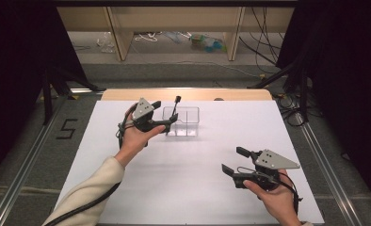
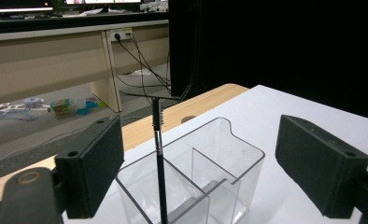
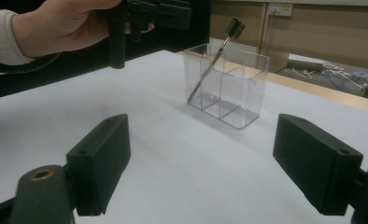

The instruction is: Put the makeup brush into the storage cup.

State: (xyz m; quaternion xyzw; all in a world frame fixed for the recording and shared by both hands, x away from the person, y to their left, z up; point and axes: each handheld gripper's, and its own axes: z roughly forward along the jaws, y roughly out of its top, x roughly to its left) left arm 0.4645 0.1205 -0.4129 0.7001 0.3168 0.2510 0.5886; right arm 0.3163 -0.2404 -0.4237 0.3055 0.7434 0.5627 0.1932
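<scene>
A slim brush stands in a clear divided holder, with both grippers held apart from it.

The brush [image 1: 174, 113] is seen leaning inside the left compartment of the clear holder [image 1: 189, 123], its bristled head tilted up above the rim, on the white surface [image 1: 188, 179]. The left gripper [image 1: 167, 115] is held just beside the holder, its jaws spread wide and empty on either side of the brush handle. The right gripper [image 1: 233, 161] is kept well apart, nearer the person, its jaws likewise released and grasping nothing.
</scene>
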